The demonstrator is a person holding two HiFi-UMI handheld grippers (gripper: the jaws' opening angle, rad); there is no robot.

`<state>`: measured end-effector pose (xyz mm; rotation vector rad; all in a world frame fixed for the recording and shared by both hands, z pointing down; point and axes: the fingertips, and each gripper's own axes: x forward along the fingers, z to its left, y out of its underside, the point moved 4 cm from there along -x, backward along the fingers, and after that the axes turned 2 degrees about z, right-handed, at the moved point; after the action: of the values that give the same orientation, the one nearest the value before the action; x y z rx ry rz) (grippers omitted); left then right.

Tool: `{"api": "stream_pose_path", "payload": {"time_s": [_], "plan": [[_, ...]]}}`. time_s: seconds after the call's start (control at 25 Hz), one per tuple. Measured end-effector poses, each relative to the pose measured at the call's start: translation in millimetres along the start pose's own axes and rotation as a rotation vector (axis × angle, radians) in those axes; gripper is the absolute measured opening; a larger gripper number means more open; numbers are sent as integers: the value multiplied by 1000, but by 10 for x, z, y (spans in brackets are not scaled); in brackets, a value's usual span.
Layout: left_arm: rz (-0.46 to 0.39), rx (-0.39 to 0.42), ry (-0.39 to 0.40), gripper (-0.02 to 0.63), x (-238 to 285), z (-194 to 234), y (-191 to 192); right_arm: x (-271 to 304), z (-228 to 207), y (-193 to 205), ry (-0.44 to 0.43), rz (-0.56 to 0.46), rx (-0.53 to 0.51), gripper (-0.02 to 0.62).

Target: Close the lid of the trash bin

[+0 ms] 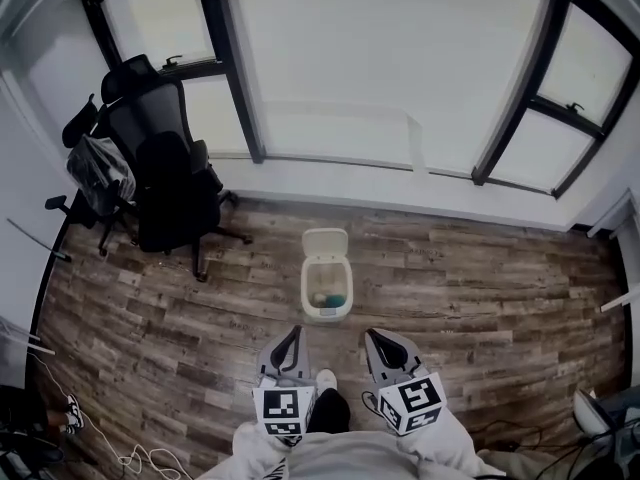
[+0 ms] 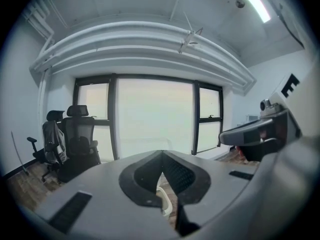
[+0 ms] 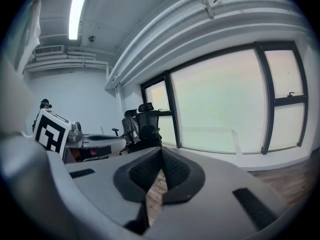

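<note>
Trash bin standing open on the floor

The trash bin (image 1: 326, 313) is sitting upright on the wood-plank floor (image 1: 480, 298), apart from the window wall (image 1: 400, 183) behind it. It is showing as a small, off-white bin, roughly rectangular with rounded corners. Its lid (image 1: 325, 243) is standing raised at the far edge, leaning back toward the window and turning its pale inner face to the head view. The mouth is gaping fully open, and a teal object (image 1: 335, 298) is lying low inside, toward the right of the interior; what it is cannot be told.
</note>
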<state>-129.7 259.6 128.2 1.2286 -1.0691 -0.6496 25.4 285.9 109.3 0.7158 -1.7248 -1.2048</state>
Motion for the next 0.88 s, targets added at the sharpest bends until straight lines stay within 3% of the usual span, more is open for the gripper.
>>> {"api": "stream_pose_path", "payload": {"time_s": [0.2,0.44,0.68,0.88], "plan": [[18,-3,29,8,500,316,-106,536,-153,-222,23,2,12,23],[45,-20,56,8,783,351,-108,769,-331,-269,31,40,13,23],[89,-29,41,8,1112,353,-45,1028,-672,-311,25,56,16,23],[117,-36,-16,8,1438,357,-49,1307,-1053,-353,-4,61,18,23]]}}
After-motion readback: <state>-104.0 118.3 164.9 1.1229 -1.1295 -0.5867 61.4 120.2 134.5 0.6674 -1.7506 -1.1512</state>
